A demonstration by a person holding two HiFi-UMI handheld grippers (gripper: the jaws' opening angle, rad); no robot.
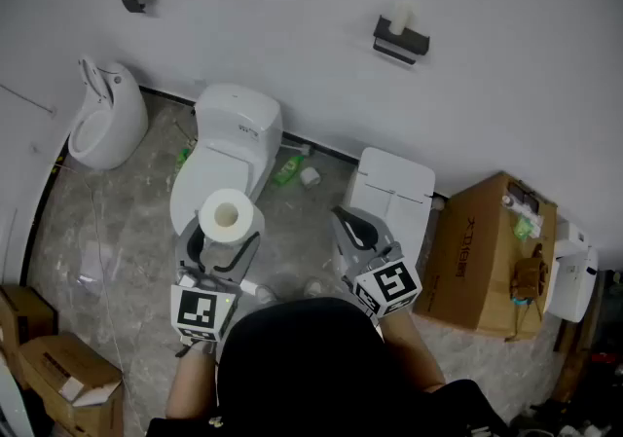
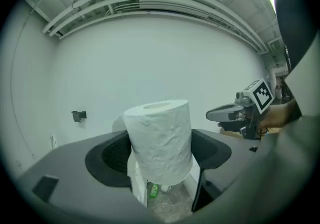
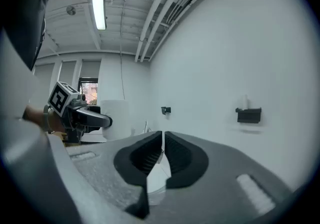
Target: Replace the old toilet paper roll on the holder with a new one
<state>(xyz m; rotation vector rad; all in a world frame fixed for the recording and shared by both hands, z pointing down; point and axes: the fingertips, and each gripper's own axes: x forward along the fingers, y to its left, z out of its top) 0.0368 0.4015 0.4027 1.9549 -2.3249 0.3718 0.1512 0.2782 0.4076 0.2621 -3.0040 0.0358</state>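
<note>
Head view: my left gripper (image 1: 222,248) clamps the new toilet paper roll (image 1: 226,214) upright above the white toilet (image 1: 238,124). My right gripper (image 1: 348,226) is closed on nothing. The holder (image 1: 401,40) hangs high on the wall, with the old roll (image 1: 399,18) standing on it. The print on the cardboard box (image 1: 482,260) is too small to read.

Left gripper view: both pads press the new roll's sides.

Right gripper view: jaws together and empty, with the holder (image 3: 248,114) ahead, off to the right.

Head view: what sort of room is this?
Likely a bathroom mock-up, not a finished one: toilet, second toilet and urinal along one white wall, paper holder mounted on it, cardboard box beside them.
</note>
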